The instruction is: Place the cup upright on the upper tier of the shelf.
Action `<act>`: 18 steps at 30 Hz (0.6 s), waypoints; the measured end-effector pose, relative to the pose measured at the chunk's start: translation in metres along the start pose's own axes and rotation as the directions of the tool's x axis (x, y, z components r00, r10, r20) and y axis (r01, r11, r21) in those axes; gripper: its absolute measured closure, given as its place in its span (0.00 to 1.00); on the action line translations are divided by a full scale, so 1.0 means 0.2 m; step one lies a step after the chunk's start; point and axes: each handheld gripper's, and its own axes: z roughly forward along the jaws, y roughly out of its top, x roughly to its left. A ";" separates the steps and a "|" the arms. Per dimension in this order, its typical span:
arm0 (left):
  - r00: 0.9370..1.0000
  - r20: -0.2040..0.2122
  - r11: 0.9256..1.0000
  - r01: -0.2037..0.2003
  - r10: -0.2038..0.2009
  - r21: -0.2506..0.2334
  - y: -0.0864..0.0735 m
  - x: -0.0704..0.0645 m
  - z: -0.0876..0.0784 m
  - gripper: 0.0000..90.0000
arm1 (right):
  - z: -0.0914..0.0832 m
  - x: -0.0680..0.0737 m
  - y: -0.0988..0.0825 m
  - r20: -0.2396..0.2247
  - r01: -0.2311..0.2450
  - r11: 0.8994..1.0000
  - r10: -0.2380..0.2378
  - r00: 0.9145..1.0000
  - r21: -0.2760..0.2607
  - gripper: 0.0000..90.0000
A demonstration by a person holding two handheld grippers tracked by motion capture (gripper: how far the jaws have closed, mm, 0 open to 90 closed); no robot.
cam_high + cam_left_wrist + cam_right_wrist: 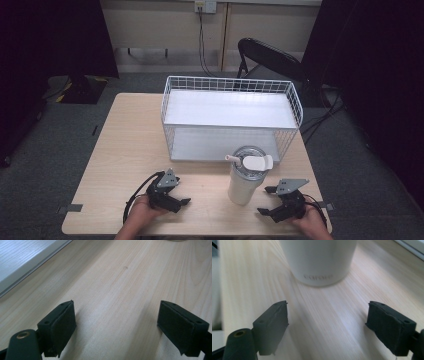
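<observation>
Cup point(246, 181) stood upright on the desk point(120, 150), just before the wire basket point(231, 116). Right claw point(268, 200) gaped empty beside it; left claw point(181, 194) rested open, apart.

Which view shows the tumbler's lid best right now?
The high view: the tumbler stands whole on the table, its lid and spout seen from above. The right gripper view catches just its lower white wall and base, ahead of the open tongs. The left gripper view has a sliver at the top edge.
</observation>
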 end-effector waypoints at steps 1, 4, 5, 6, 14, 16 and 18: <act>1.000 0.000 1.000 0.000 0.000 0.000 0.00 0.00 0.00 0.16 | -0.01 0.01 0.02 -0.009 -0.008 1.000 0.008 1.000 -0.030 0.18; 1.000 0.000 1.000 0.000 0.000 0.000 0.00 0.00 0.00 0.16 | -0.03 0.02 0.05 -0.017 -0.020 0.996 0.019 1.000 -0.084 0.18; 1.000 0.000 1.000 0.000 0.000 0.000 0.00 0.00 0.00 0.16 | -0.03 0.02 0.07 -0.013 -0.028 0.994 0.026 1.000 -0.103 0.18; 1.000 0.000 1.000 0.000 0.000 0.000 0.00 0.00 0.00 0.16 | -0.03 0.02 0.08 -0.011 -0.031 0.993 0.029 1.000 -0.118 0.17; 1.000 0.000 1.000 0.000 0.000 0.000 0.00 0.00 0.00 0.16 | -0.05 0.02 0.14 -0.020 -0.039 0.985 0.036 0.999 -0.167 0.16; 1.000 0.000 1.000 0.000 0.000 0.000 0.00 0.00 0.00 0.16 | -0.05 0.02 0.16 -0.024 -0.036 0.983 0.033 0.999 -0.177 0.16; 1.000 0.000 1.000 0.000 0.000 0.000 0.00 0.00 0.00 0.16 | -0.05 0.02 0.18 -0.030 -0.041 0.980 0.035 0.999 -0.195 0.15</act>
